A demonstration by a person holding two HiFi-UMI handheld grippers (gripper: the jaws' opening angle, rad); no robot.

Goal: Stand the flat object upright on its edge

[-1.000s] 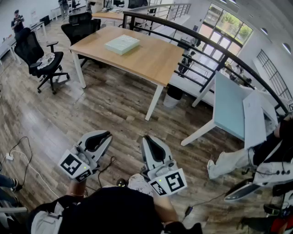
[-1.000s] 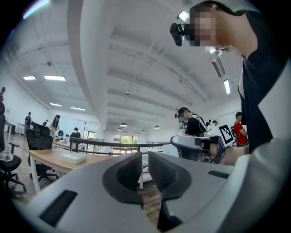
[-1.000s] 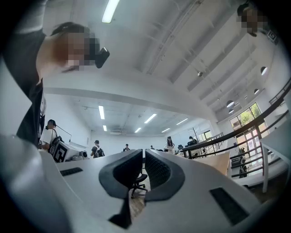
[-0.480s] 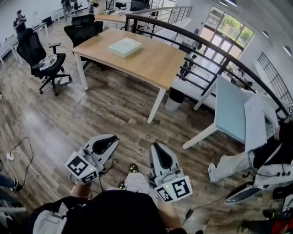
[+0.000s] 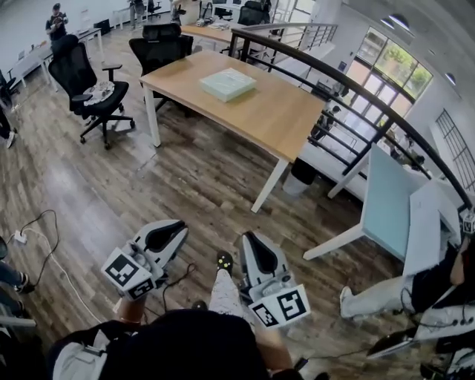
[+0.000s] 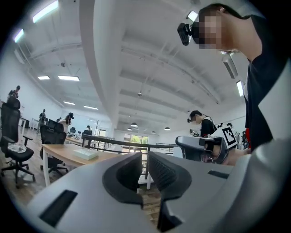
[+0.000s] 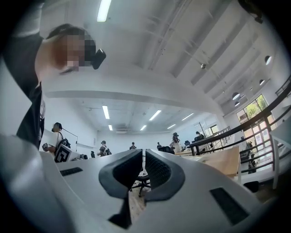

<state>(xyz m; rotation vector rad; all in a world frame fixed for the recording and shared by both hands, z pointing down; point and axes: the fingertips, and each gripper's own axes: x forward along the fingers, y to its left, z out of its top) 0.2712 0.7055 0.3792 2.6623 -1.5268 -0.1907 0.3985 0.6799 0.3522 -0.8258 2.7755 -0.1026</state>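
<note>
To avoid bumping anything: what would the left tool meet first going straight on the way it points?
Likely the wooden table, near its right-hand leg; nothing shows before it. Depth is unclear: the left tool may miss it and reach the black railing.

Bright, even light: tall glazed windows, white ceiling strip lamps; strong fisheye bending, dark vignetted corners
</note>
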